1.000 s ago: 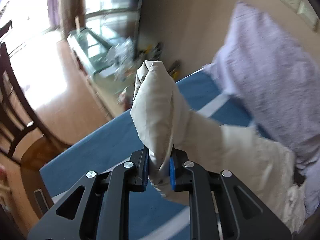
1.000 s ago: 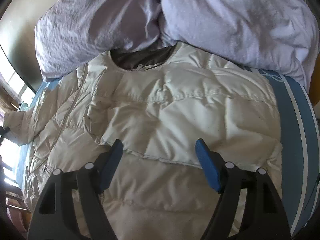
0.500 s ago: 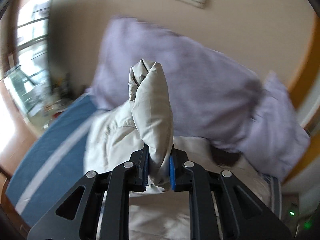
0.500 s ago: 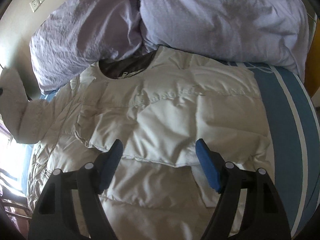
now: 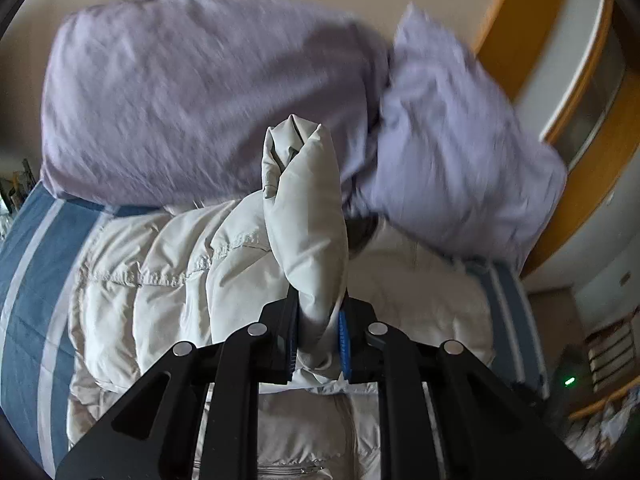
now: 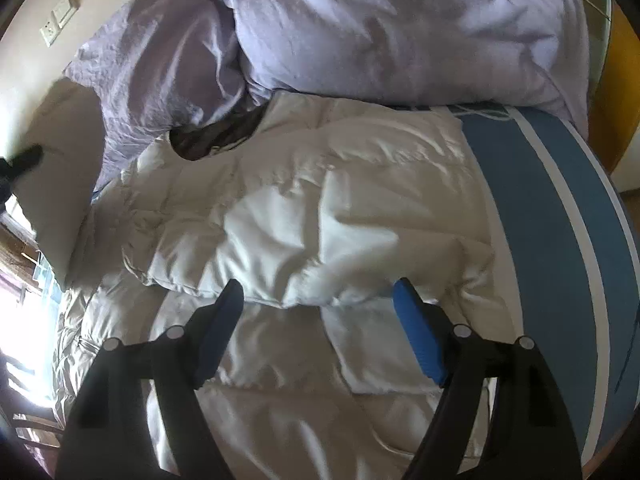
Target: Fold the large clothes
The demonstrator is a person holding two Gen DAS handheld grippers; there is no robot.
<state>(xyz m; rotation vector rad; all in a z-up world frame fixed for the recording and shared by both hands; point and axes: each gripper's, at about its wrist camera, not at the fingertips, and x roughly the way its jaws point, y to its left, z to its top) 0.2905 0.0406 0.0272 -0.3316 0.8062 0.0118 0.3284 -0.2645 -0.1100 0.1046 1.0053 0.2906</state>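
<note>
left hand-held gripper [image 5: 318, 344] is clamping the puffy sleeve [image 5: 308, 216], holding it up over the cream down jacket [image 6: 312, 216] | right hand-held gripper [image 6: 320, 312] is hovering wide open above the jacket, jaws having just widened, nothing between them | jacket is lying spread on the blue striped bed [image 6: 560, 208] below two lilac pillows [image 6: 400, 28]

Both wrist views: close, downward, jacket [image 5: 168, 280]
</note>
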